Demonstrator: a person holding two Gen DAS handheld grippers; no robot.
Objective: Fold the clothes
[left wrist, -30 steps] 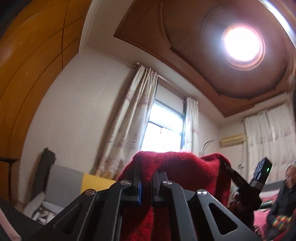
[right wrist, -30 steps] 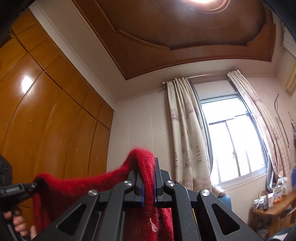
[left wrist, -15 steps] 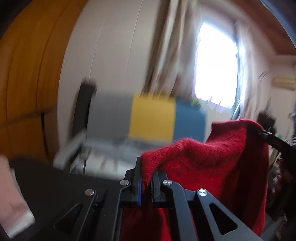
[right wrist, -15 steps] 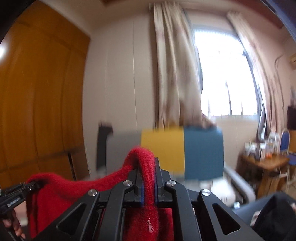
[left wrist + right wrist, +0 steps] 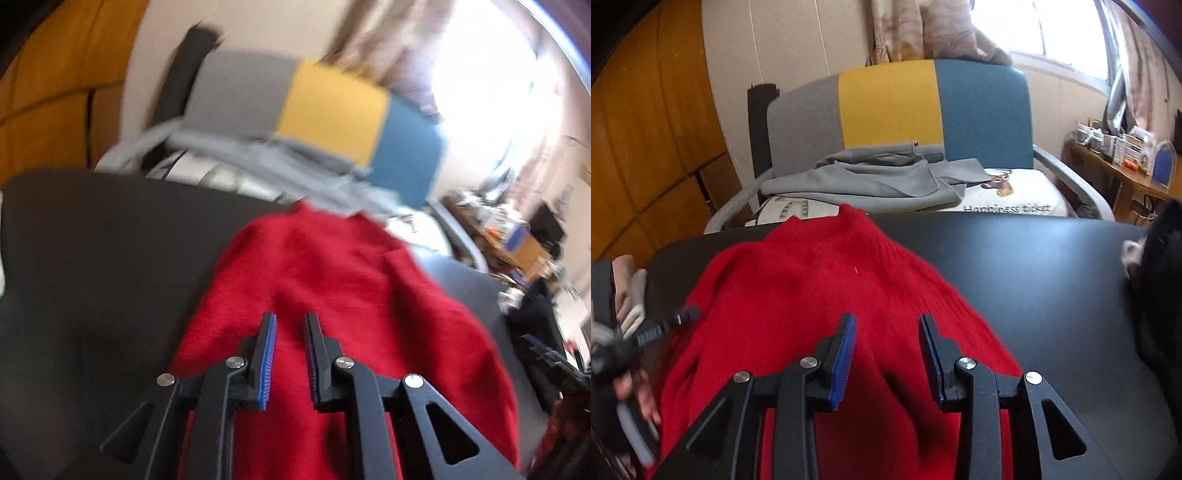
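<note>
Bare black table (image 5: 1034, 266) lies open at centre right; a dark bundle (image 5: 1160, 295) blocks the right edge, a chair (image 5: 890, 107) heaped with grey cloth (image 5: 871, 181) closes the top.

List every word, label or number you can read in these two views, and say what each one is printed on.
"Happiness ticket": on the white cushion on the chair seat; the second word is cut by the table edge, so the reading is unsure.
Dark print on the white cushion at the seat's left: unreadable.
Labels on the clutter on the side table: too small.
Left wrist view: motion-blurred, nothing readable.
</note>
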